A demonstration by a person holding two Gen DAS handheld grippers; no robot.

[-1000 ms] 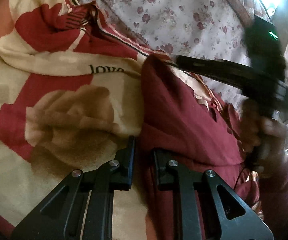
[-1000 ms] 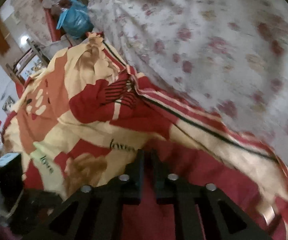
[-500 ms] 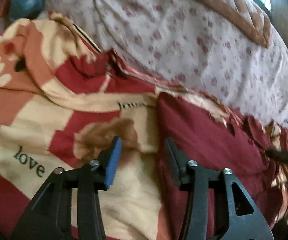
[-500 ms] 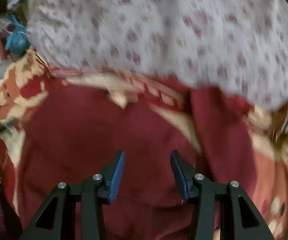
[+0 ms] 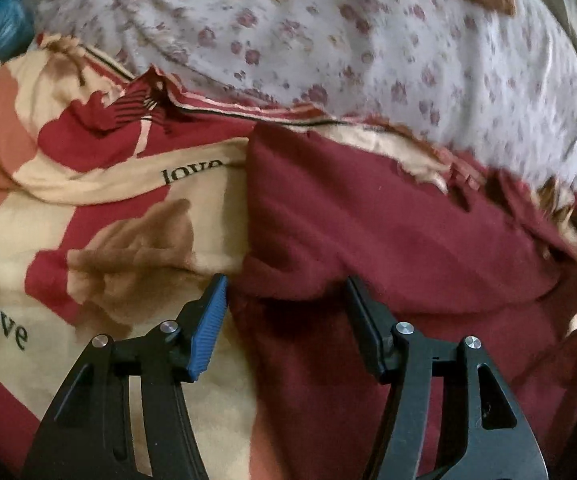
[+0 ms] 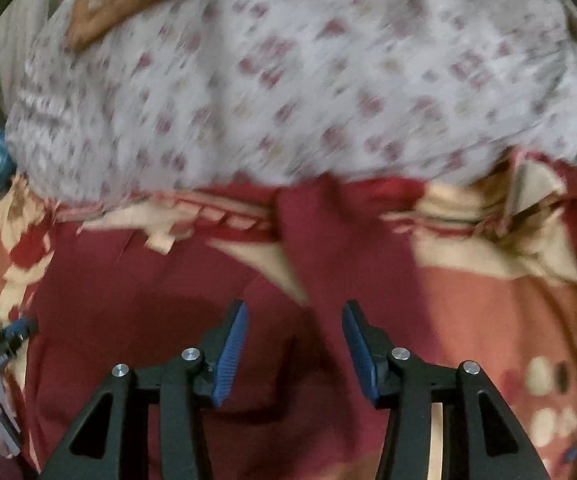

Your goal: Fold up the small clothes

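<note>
The left gripper [image 5: 286, 300] has just been opening; its fingers [image 5: 208, 320] stand apart over the folded edge of the maroon garment [image 5: 388, 216], nothing pressed between them. The right gripper [image 6: 293, 332] has also just been opening, its fingers [image 6: 232, 344] apart above the same maroon cloth. The garment lies on a red and cream blanket [image 5: 100, 200]. Only the left view shows the word "love" printed on it; only the right view shows the garment's far right side. Beyond lies a floral sheet [image 5: 368, 48].
</note>
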